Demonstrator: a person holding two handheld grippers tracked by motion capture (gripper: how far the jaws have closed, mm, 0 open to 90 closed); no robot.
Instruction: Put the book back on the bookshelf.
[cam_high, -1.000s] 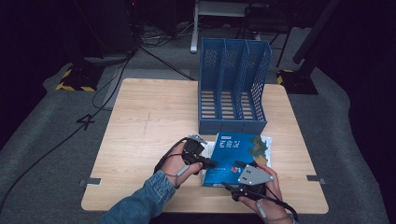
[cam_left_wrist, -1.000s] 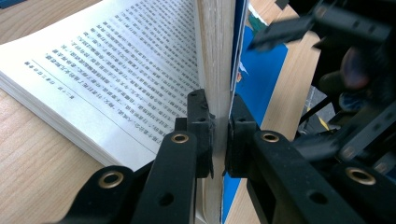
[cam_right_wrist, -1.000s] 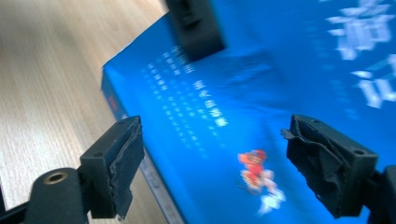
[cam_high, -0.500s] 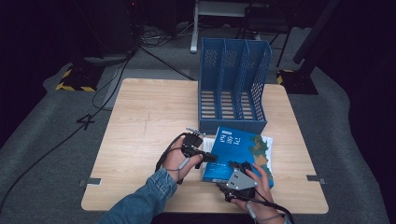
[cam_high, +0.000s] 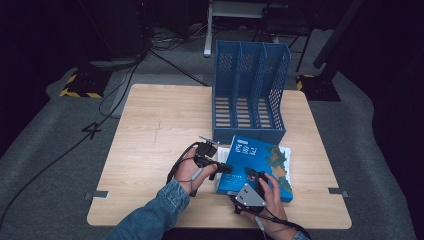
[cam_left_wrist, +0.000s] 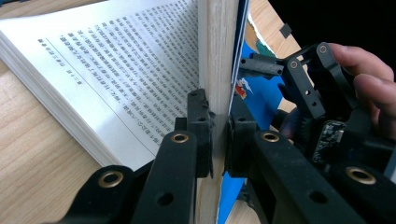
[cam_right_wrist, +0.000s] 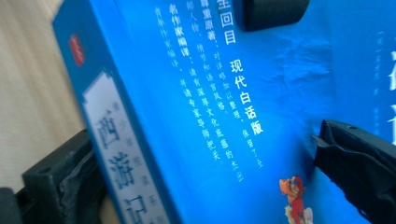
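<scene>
A thick book with a blue cover (cam_high: 262, 157) lies on the wooden table (cam_high: 160, 125) in front of a blue file rack (cam_high: 250, 95). My left gripper (cam_high: 221, 168) is shut on the book's front cover and a block of pages (cam_left_wrist: 215, 56). It holds them tilted up off the printed page (cam_left_wrist: 116, 70) below. My right gripper (cam_high: 256, 178) is over the book's near edge. Its jaws have just been opening and stand wide in the right gripper view (cam_right_wrist: 201, 186). The blue cover (cam_right_wrist: 261, 93) lies between them, one fingertip (cam_right_wrist: 355, 163) on the cover and the other (cam_right_wrist: 60, 186) beside the spine.
The file rack has three slots with open tops and stands just behind the book. Bare tabletop stretches to the left and at the far left. Cables (cam_high: 125, 85) run over the dark floor beyond the table. A hand (cam_left_wrist: 369, 79) shows in the left gripper view.
The book's blue cover has tilted up higher in the left gripper. My right hand has sunk and shifted a little left along the book's near edge, with its jaws spread wider.
</scene>
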